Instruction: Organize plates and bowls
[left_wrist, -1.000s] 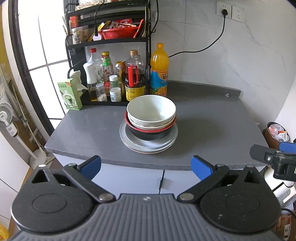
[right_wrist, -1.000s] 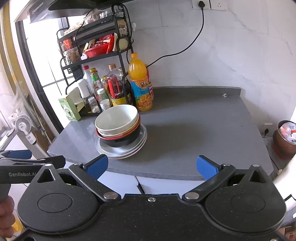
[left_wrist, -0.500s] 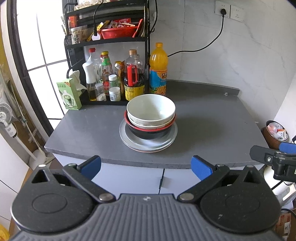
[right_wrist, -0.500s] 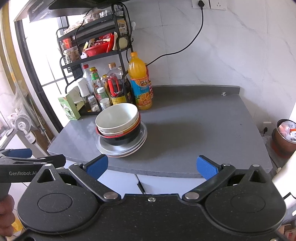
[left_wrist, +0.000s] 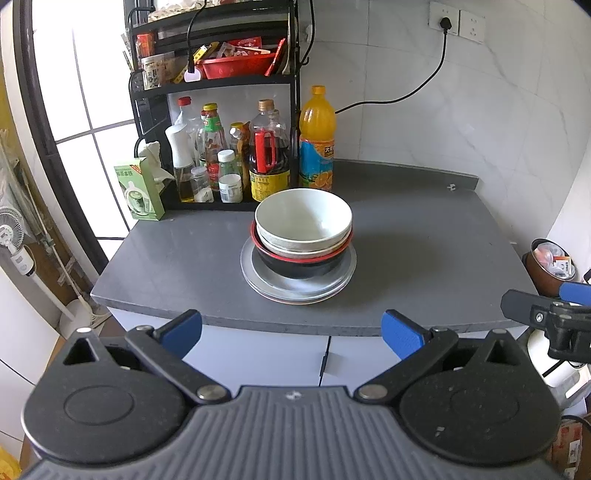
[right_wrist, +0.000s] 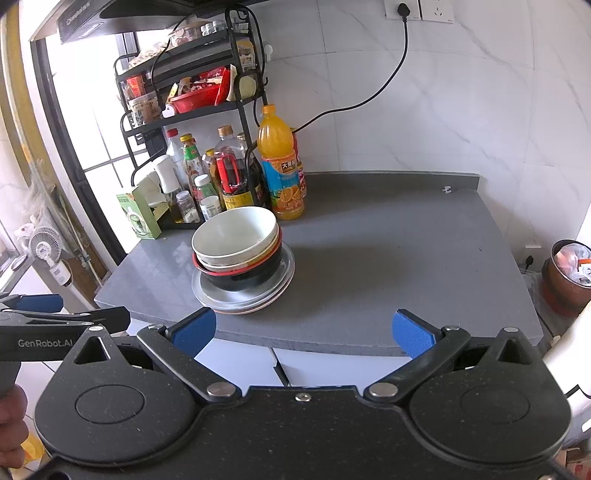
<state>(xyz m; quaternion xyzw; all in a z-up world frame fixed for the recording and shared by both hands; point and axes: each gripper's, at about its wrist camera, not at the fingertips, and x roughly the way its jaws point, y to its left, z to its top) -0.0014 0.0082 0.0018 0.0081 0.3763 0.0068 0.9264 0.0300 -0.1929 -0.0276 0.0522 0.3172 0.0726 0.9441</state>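
Bowl stack (left_wrist: 303, 236) sits on plates (left_wrist: 298, 288) mid-counter (left_wrist: 424, 258), near front edge. Left gripper (left_wrist: 291, 330) w/ jaws spread wide, empty, held off the counter edge, stack straight ahead. Right gripper (right_wrist: 301, 328) likewise released, stack ahead & slightly left.

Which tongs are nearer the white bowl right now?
Left, marginally. The left tongs face the white bowl head-on; the right tongs hang off its right, both short of the counter edge.
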